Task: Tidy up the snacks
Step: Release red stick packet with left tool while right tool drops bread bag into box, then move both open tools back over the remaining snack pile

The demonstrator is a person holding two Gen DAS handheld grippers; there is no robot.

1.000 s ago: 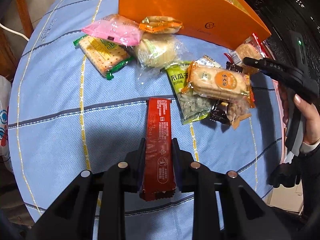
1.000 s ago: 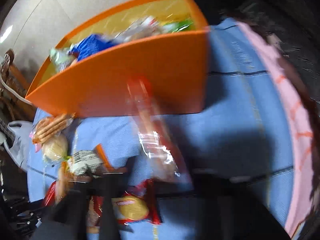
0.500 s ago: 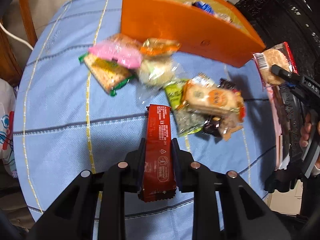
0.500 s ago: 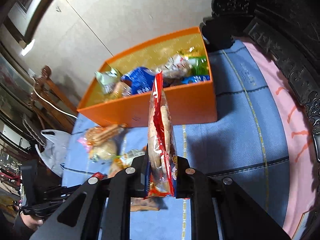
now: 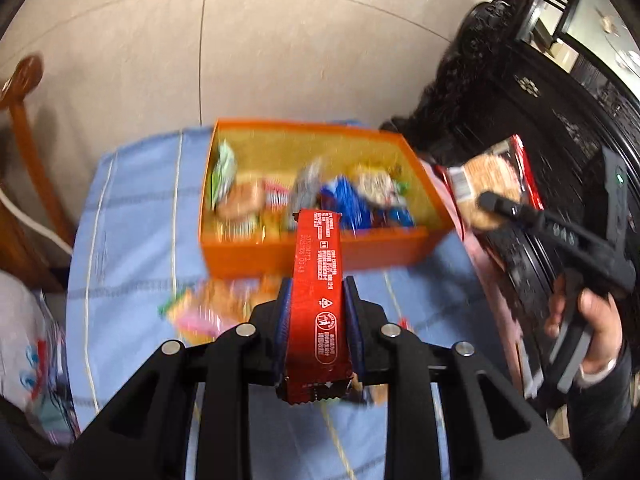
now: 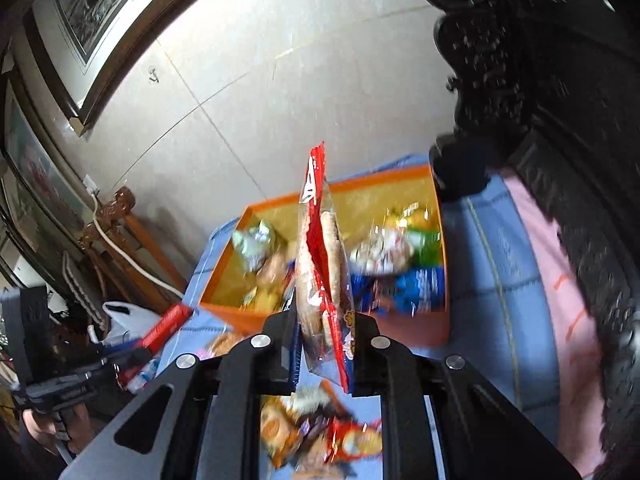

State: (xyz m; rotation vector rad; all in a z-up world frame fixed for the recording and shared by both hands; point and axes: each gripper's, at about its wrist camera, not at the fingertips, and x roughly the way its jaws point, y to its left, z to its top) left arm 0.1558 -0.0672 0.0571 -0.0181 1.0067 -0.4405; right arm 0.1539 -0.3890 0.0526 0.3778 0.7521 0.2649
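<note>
My left gripper (image 5: pixel 317 292) is shut on a long red snack bar (image 5: pixel 319 280), held in the air in front of the orange box (image 5: pixel 304 254). My right gripper (image 6: pixel 325 320) is shut on a red and clear biscuit packet (image 6: pixel 322 264), held upright above the table, short of the box (image 6: pixel 408 326). The box holds several snack packets. The right gripper with its packet (image 5: pixel 492 184) also shows in the left wrist view, to the right of the box. The left gripper with the red bar (image 6: pixel 166 326) shows at the lower left of the right wrist view.
Loose snack packets (image 5: pixel 208 308) lie on the blue checked tablecloth (image 5: pixel 132 264) in front of the box, more below my right gripper (image 6: pixel 316 428). Dark carved furniture (image 6: pixel 560 160) stands at the right, a wooden chair (image 5: pixel 24 128) at the left, a white bag (image 6: pixel 128 318) beside it.
Both grippers have risen from the table with their snacks. The views have tilted up, so the box interior and the wall now show.
</note>
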